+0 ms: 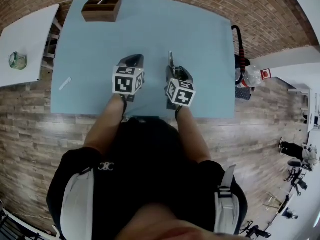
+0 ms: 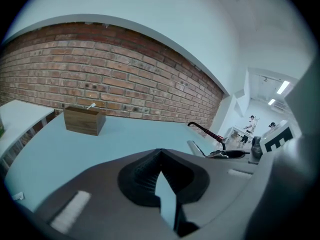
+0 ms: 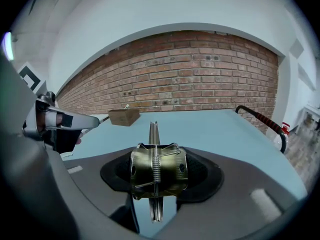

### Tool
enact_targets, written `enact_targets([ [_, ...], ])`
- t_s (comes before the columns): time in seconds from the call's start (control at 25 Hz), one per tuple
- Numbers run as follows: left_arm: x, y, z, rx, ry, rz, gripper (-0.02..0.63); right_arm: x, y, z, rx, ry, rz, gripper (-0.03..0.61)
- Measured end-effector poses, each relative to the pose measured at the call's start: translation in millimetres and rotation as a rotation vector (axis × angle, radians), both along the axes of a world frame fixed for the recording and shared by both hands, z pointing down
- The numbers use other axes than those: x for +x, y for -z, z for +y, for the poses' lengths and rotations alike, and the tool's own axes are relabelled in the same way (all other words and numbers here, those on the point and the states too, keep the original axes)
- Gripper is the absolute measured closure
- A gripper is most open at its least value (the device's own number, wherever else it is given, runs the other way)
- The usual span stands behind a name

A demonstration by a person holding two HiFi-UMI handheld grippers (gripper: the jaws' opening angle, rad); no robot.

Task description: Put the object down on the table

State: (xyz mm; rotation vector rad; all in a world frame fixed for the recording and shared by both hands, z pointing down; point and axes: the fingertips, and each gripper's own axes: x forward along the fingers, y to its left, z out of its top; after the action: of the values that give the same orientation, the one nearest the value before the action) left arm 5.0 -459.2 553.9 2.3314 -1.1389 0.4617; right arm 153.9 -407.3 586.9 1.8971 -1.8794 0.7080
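Note:
Both grippers hang over the near part of a light blue table (image 1: 150, 29). My right gripper (image 1: 176, 73) (image 3: 156, 151) is shut on a brass-coloured spring clip (image 3: 165, 174), whose thin metal blades stick out past the jaws toward the far side (image 1: 170, 59). In the right gripper view the clip fills the space between the dark pads. My left gripper (image 1: 132, 60) (image 2: 160, 154) is beside it on the left; its ribbed pads meet at the tip with nothing between them. Each gripper also shows at the edge of the other's view.
A wooden box (image 1: 101, 9) (image 2: 84, 120) (image 3: 124, 117) with a white stick in it stands at the table's far left. A small white strip (image 1: 65, 83) lies near the left edge. A black-and-red cane (image 1: 240, 44) hangs off the right edge. A white side table (image 1: 25, 39) stands to the left.

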Motion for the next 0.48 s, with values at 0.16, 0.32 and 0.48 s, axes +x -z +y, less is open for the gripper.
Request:
enact_targets([
  [0.16,11,-8,1,-0.015,-0.003,-0.015,0.614,3,-17,-1,-0.040,0.022,-0.012,0.347],
  [0.32,18,-18,2,-0.033,0.000,-0.035,0.614,9,-33,-3,-0.076,0.031,-0.016,0.345],
  [0.48,24,-22,-1,-0.039,0.010,-0.055,0.614,14,-47,-7,-0.112,0.045,-0.023,0.345],
])
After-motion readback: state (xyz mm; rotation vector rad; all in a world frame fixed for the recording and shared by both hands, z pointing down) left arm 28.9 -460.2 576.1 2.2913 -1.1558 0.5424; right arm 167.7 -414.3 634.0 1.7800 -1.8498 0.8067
